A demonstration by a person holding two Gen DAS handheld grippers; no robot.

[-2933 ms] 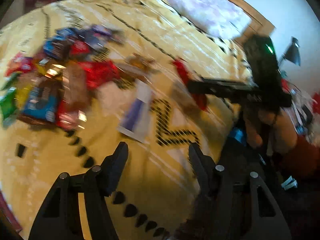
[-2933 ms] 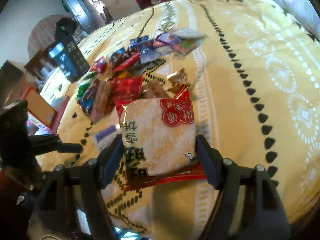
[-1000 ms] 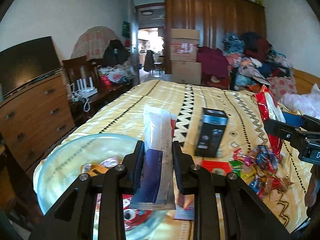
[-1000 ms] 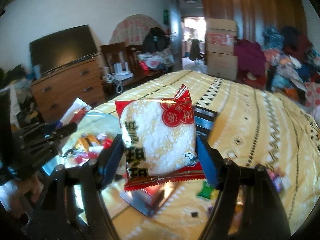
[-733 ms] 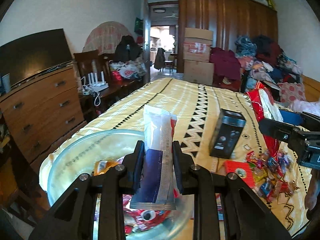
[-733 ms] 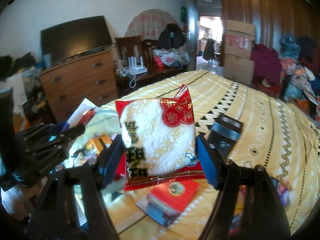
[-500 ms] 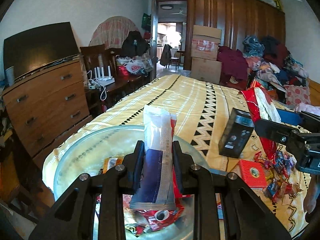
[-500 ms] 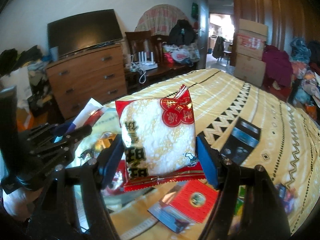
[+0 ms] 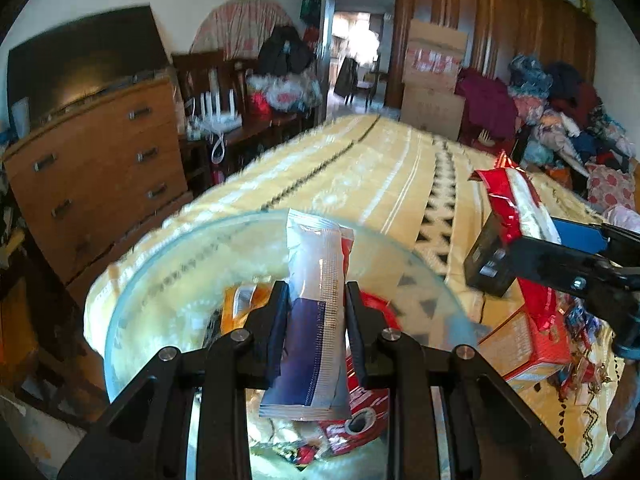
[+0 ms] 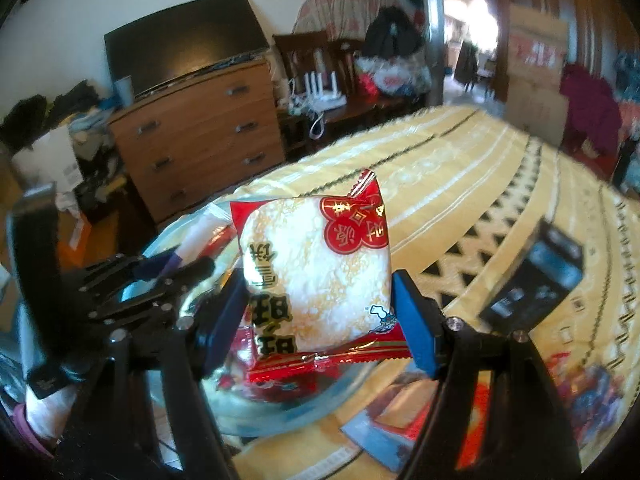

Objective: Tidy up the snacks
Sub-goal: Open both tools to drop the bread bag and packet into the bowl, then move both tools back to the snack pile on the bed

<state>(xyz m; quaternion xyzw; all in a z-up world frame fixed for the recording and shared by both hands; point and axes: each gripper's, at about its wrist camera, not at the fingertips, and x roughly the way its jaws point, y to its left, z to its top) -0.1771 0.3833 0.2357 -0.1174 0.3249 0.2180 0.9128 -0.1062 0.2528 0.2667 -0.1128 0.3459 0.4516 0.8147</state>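
Left gripper [image 9: 314, 328] clamped on a white-and-purple sachet [image 9: 316, 320] above the glass bowl [image 9: 160, 280], right gripper [image 10: 320, 320] clamped on a red-edged rice-cracker packet [image 10: 320, 280], yellow bedspread [image 10: 460, 184] beneath

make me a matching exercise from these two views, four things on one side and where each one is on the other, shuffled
Things
1. white and purple sachet
2. red rice cracker packet
3. glass bowl
4. black box

Places
A. standing on the yellow bedspread, beyond the bowl
B. clamped in the right gripper
C. on the near corner of the bed, with snacks already inside
D. clamped in the left gripper, above the bowl

Pairs: 1-D, 2-B, 3-C, 4-A
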